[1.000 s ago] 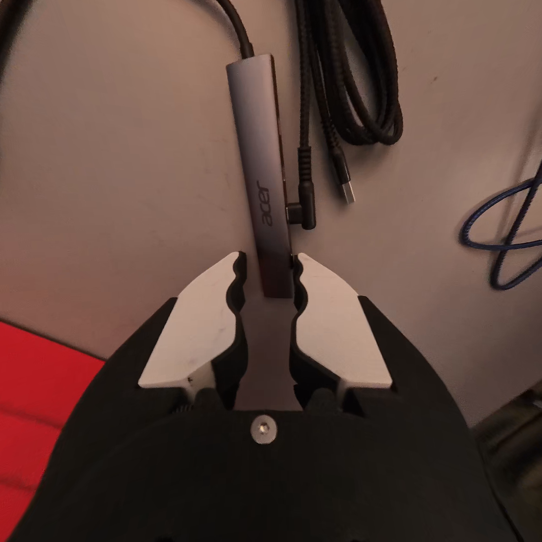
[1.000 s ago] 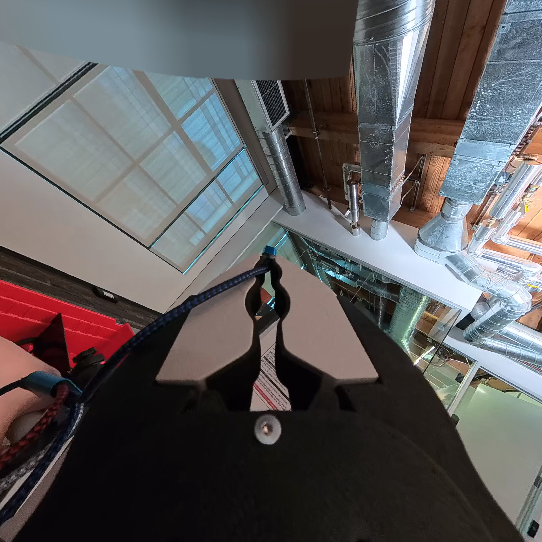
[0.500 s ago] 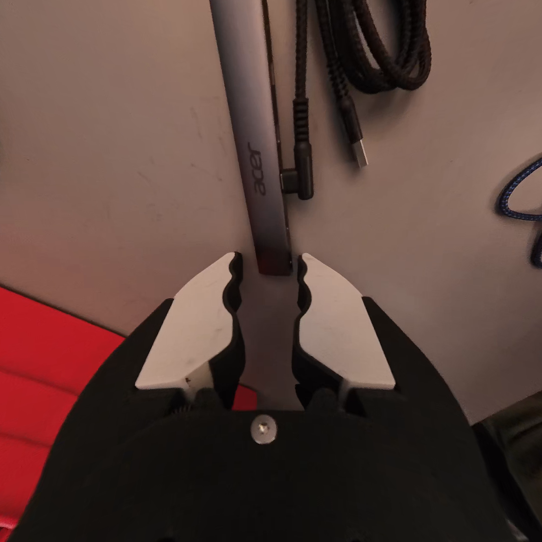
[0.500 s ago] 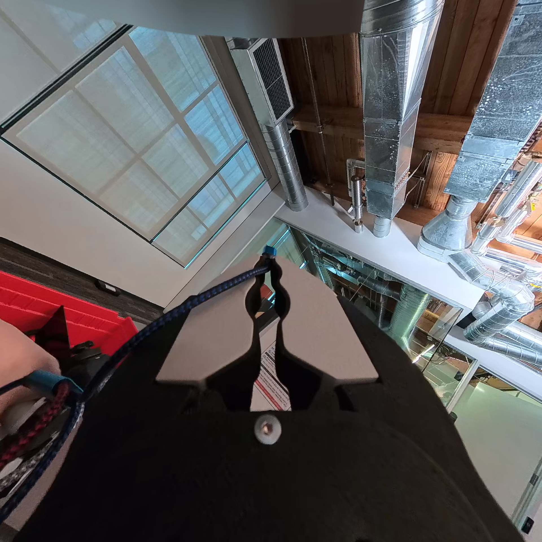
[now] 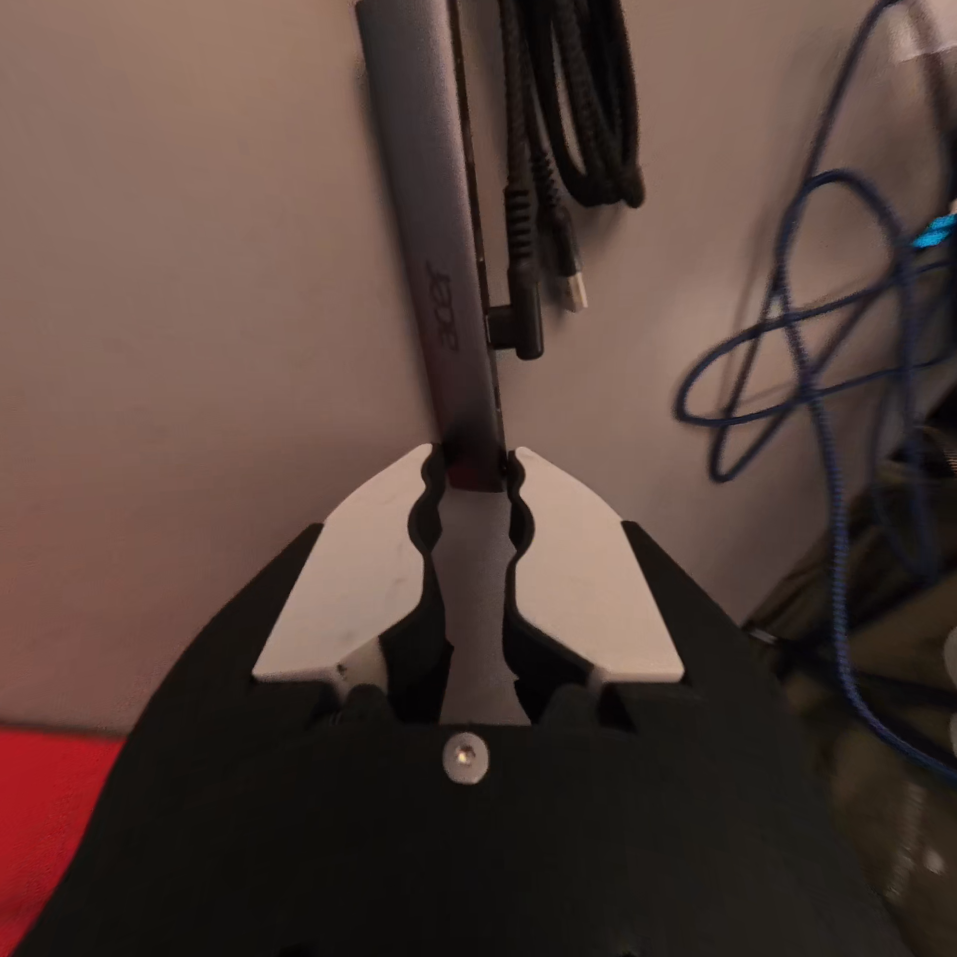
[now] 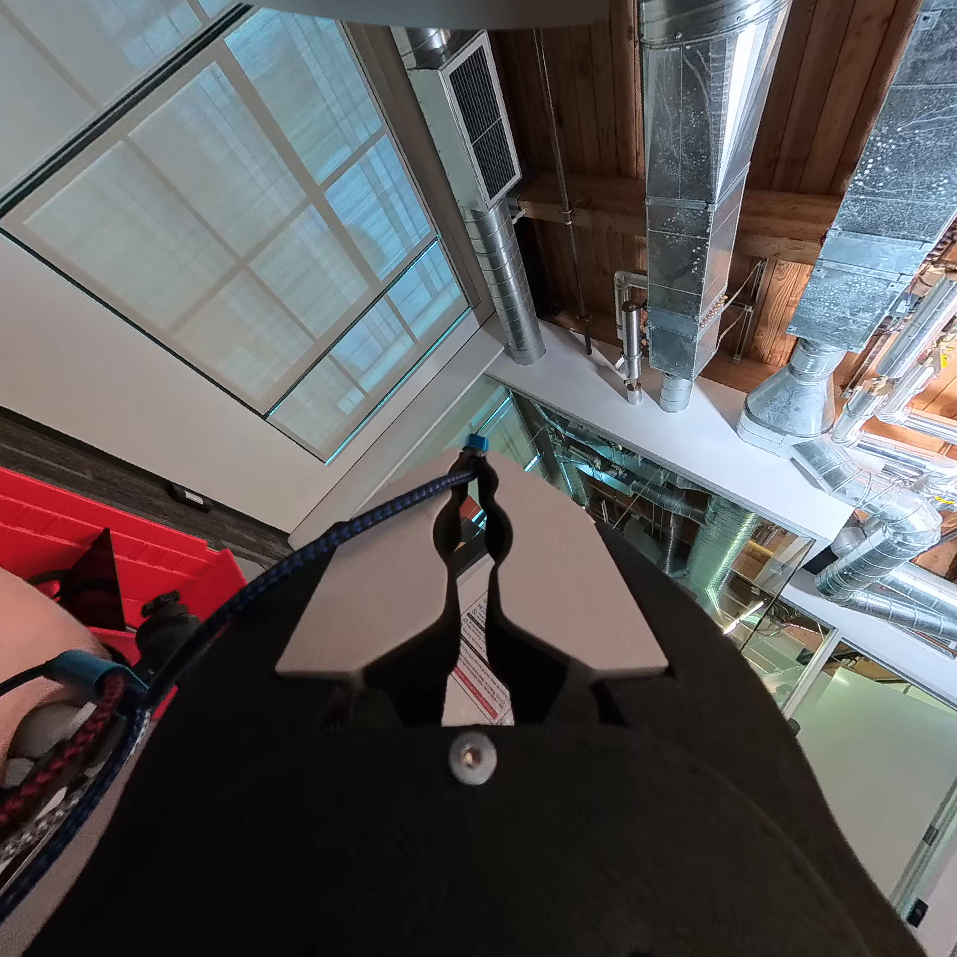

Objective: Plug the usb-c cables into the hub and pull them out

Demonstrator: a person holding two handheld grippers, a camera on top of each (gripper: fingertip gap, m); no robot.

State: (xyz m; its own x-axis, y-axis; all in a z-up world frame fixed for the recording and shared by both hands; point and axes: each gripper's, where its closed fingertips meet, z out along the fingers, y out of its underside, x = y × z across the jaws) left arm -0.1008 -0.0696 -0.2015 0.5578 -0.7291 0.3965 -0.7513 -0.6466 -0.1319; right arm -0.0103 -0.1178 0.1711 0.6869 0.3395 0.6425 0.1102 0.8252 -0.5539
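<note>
In the left wrist view a long grey hub lies on the grey table, running away from me. My left gripper is closed on the hub's near end, with a fingertip touching each side. A black right-angle plug sits in the hub's right side. A loose metal-tipped connector lies beside it. My right gripper points up at the ceiling and is shut on a blue braided cable. Its blue connector tip sticks out past the fingertips.
A coil of black braided cable lies right of the hub. Loops of blue cable hang at the table's right edge. A red bin is at lower left, and also shows in the right wrist view beside a hand.
My left gripper moved forward around the hub's near end and closed on it. The view swung, bringing more blue cable in at right. The right gripper kept its hold, tilting slightly.
</note>
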